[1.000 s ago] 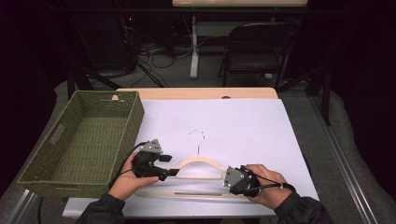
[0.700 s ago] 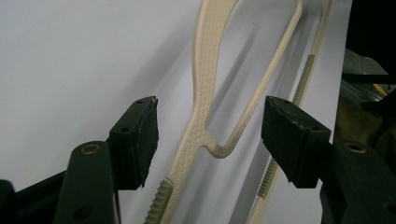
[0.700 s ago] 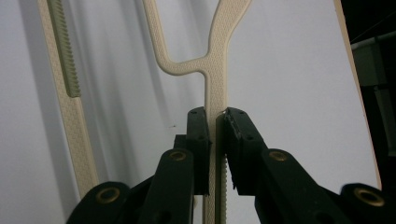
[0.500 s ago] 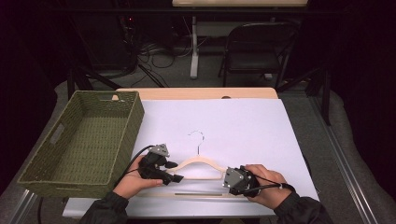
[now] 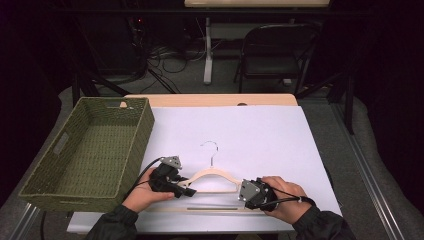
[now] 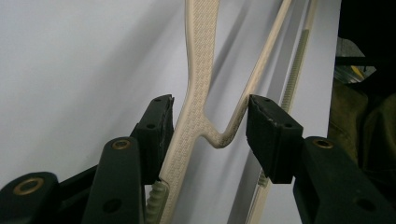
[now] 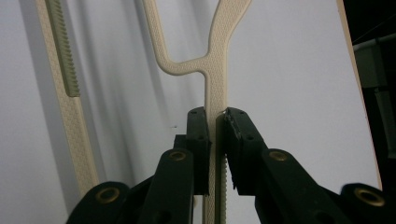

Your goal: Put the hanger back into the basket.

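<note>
A cream plastic hanger (image 5: 212,175) with a metal hook lies on the white sheet near the front edge. My left gripper (image 5: 187,191) is at its left end. In the left gripper view the jaws have just been closing around the hanger (image 6: 198,70), and the gripper (image 6: 210,123) has one pad against the shoulder arm and the other against the bend of the lower bar. My right gripper (image 5: 241,192) is shut on the right end. In the right gripper view, the gripper (image 7: 215,126) pinches the hanger's (image 7: 217,60) thin arm between its pads.
A green woven basket (image 5: 145,125) stands at the left of the table. A loose cream ridged strip (image 5: 212,207) lies just in front of the hanger. The white sheet (image 5: 260,135) stretches bare behind the hanger. A chair (image 5: 272,55) stands beyond the table.
My left gripper has slid right to the hanger's left end and its jaws have narrowed around it. The right gripper has kept still, shut on the right end.
</note>
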The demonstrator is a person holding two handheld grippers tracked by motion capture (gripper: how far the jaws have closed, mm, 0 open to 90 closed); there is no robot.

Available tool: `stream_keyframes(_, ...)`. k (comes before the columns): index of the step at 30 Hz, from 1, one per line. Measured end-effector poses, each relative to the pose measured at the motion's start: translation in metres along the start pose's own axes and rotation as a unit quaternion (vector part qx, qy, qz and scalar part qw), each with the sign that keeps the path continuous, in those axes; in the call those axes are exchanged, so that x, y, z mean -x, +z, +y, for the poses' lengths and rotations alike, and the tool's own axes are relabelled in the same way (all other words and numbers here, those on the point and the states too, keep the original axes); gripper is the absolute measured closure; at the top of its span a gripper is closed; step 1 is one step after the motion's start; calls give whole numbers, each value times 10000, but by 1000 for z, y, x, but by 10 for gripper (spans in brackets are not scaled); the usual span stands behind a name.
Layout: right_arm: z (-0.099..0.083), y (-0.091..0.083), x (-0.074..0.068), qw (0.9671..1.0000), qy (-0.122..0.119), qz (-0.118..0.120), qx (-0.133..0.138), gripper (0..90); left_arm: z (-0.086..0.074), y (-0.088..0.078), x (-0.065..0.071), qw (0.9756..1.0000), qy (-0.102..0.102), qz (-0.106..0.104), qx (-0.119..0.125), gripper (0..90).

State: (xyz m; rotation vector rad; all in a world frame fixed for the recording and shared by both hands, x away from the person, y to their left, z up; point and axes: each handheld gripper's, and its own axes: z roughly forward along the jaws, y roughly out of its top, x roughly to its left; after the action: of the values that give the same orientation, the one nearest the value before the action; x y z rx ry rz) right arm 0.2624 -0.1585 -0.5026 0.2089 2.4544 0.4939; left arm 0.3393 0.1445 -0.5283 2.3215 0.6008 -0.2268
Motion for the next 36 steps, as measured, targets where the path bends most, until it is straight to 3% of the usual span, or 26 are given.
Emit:
stream_keyframes(5,0,0,-1,9999,-43,-53,-84,801,0,-1,0,9998,122,-138,-44,579)
stream_keyframes(9,0,1,-1,9999,-94,-67,-84,800,0,-2,2,9997,180,-121,-69,604)
stream_keyframes(15,1,1,-1,9998,-122,-139,-114,798,0,-6,2,9997,170,-187,-59,645)
stream_keyframes(16,0,4,-1,9997,-100,-129,153,797,0,-7,3,9996,163,-213,-59,655)
stream_keyframes(17,1,1,0,9998,-132,-138,-48,796,0,-8,3,9996,159,-215,-59,663)
stream_keyframes(22,3,-2,1,9997,-119,-204,-8,790,3,-12,7,9993,264,-171,-202,715)
stream_keyframes(24,3,-3,1,9996,-91,-249,5,784,4,-14,10,9987,348,-289,-249,753)
stream_keyframes(28,2,-5,2,9997,-15,-254,44,778,3,-15,11,9984,394,-327,-220,780)
stream_keyframes(29,0,-2,2,9994,18,-174,305,772,2,-15,11,9980,426,-407,-210,787)
stream_keyframes(30,0,-5,2,9996,17,-237,142,765,2,-16,11,9979,435,-424,-215,793)
stream_keyframes(36,-5,-9,5,9987,194,-340,320,618,2,-18,11,9969,469,-600,-213,846)
